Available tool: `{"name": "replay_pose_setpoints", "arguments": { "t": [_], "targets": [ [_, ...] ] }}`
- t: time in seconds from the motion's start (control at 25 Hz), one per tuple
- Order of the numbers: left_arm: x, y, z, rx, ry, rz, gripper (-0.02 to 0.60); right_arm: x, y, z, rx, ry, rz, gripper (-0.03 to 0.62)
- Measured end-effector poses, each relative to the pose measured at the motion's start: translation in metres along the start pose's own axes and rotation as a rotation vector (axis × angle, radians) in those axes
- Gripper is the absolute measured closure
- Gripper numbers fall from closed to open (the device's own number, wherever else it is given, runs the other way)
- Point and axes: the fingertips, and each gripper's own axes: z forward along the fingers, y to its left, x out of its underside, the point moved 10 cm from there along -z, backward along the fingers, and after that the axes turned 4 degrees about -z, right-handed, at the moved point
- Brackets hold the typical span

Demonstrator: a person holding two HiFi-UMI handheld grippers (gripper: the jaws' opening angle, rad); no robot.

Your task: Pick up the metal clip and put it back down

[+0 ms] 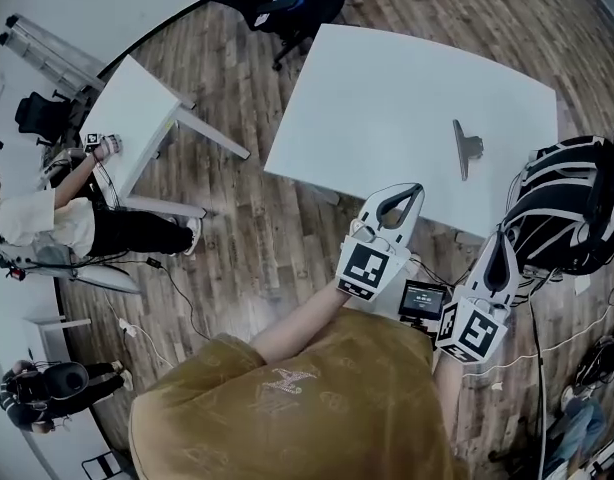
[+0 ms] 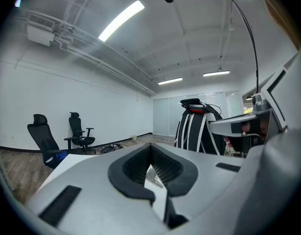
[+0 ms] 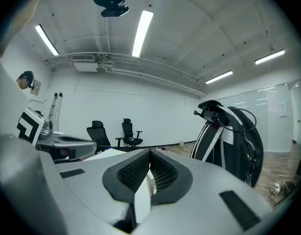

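Mustard-yellow cloth, your shirt, fills the bottom of the head view. Just in front of it you hold both tools over the brown wooden plank floor, each one with its marker cube turned toward you. Between them, a little lower, sits a small black device with a lit screen.

Your white left gripper is closed. In the left gripper view its ribbed black pads meet at the tips and nothing is held between them. In the head view its tip overlaps the near edge of the large white rectangular table.

Your white right gripper is closed as well. In the right gripper view its tips touch each other and it is empty. It is near the right near corner of the table, just beside the black bag with white stripes, which stands at the right side of the table.

The flat grey metal clip lies on the table top near the right edge, beyond both grippers and well apart from them. Its long side points away from you. In the left gripper view you can see it through the loop-shaped gap behind the closed tips.

Behind the far edge of the table stands a black office chair. Far at the left is a smaller white table, and a person sits beside it.
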Motion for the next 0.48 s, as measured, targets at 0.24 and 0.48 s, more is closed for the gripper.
{"name": "replay_pose_setpoints", "arguments": {
  "t": [0.24,0.48],
  "targets": [
    [-0.006,-0.001,0.025,-0.03,-0.002,0.002,0.575,-0.004,-0.017,0.031,-0.047,-0.019,-0.008,0.585],
    [-0.011,-0.005,0.049,-0.047,-0.005,-0.001,0.575,-0.004,-0.03,0.053,-0.089,-0.017,-0.007,0.585]
  ]
}}
